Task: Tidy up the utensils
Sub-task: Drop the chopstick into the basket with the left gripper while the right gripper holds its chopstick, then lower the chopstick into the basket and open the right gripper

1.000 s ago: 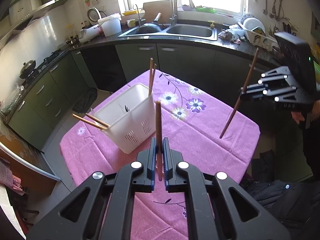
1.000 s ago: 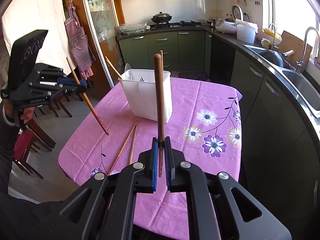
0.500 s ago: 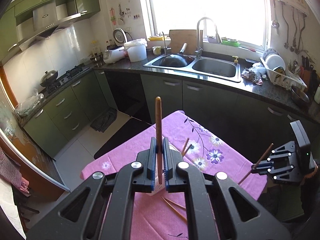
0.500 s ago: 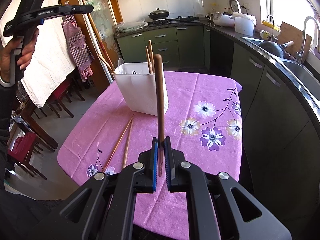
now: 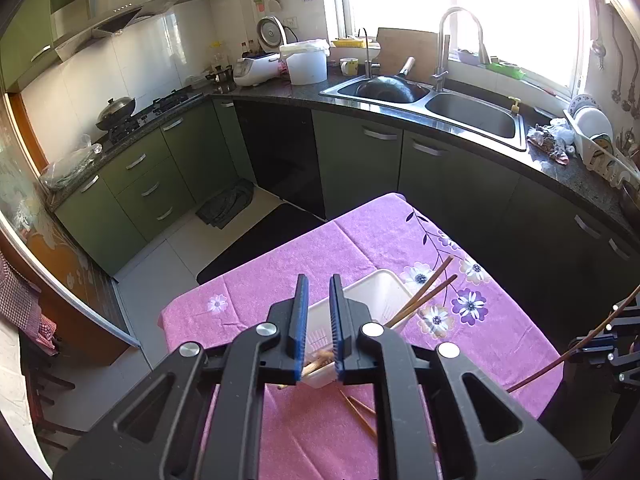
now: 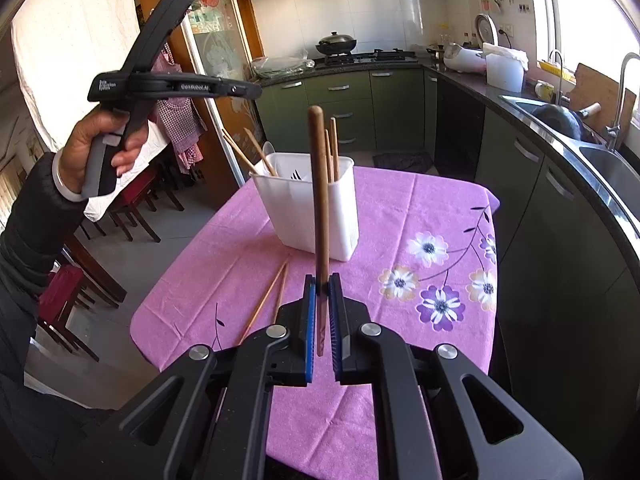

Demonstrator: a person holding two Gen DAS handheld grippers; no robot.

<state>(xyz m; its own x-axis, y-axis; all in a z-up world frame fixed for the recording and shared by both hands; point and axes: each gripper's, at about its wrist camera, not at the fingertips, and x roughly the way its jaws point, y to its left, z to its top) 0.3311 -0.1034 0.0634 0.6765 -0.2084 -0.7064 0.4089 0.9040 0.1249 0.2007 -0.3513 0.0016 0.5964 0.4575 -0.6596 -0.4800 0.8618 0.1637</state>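
Brown chopstick (image 6: 320,200) stands upright — seemingly pinched — in right claw (image 6: 322,316).

"GenRobot.AI" on left tongs (image 6: 244,91) side (small label further back unreadable)

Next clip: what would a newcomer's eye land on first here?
Probably the dark chopstick standing upright, clamped in the right gripper in front of the white utensil basket on the pink floral tablecloth. Next, the left gripper, open and empty, above that basket; two loose chopsticks lie on the cloth.
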